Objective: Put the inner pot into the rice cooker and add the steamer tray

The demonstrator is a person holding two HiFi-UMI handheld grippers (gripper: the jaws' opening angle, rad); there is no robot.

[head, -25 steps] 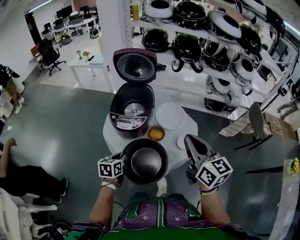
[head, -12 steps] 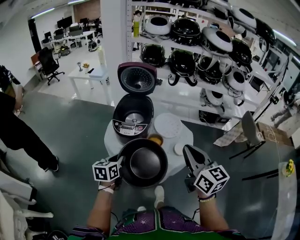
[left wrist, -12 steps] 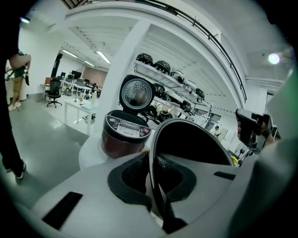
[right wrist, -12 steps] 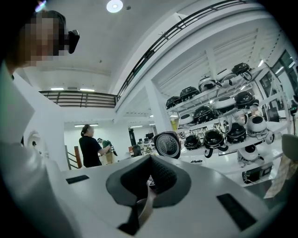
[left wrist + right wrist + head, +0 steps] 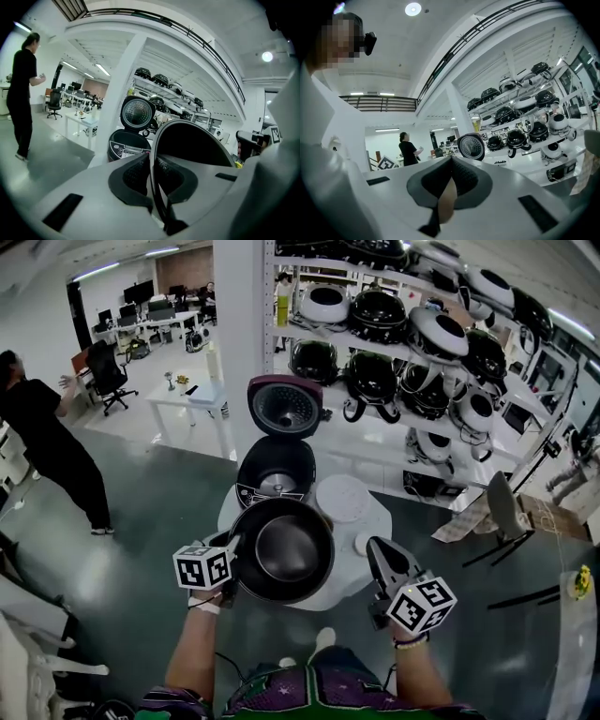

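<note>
- Head view: the left gripper (image 5: 232,557) sits lower left of centre, its jaws clamped on the near-left rim of the inner pot (image 5: 286,549). The pot hangs in the air in the middle of the frame, above the round white table (image 5: 354,576).
- Just above the pot in the frame stands the rice cooker (image 5: 277,470). Its lid (image 5: 286,407) is tipped up and the cavity is empty, so the pot is not yet in.
- The white round steamer tray (image 5: 343,498) lies flat on the table, right of the cooker and untouched.
- The right gripper (image 5: 377,549) hovers at lower right with nothing in it, clear of the pot and the tray.
- Left gripper view: the two dark pads meet on the thin pot rim (image 5: 152,171), one inside the wall and one outside. The dark bowl of the pot (image 5: 197,145) fills centre right.
- The open cooker (image 5: 124,146) shows beyond it at centre left, well apart from the pot. A person (image 5: 23,93) stands at far left.
- Right gripper view: the jaws are pressed together (image 5: 450,178) with nothing between them. The raised cooker lid (image 5: 471,146) shows just above them, and shelves of cookers (image 5: 520,122) fill the right.
- Judgement: the task is early. The pot is gripped and lifted, but it has yet to be carried over the cavity and lowered in, and the tray step is wholly undone.
</note>
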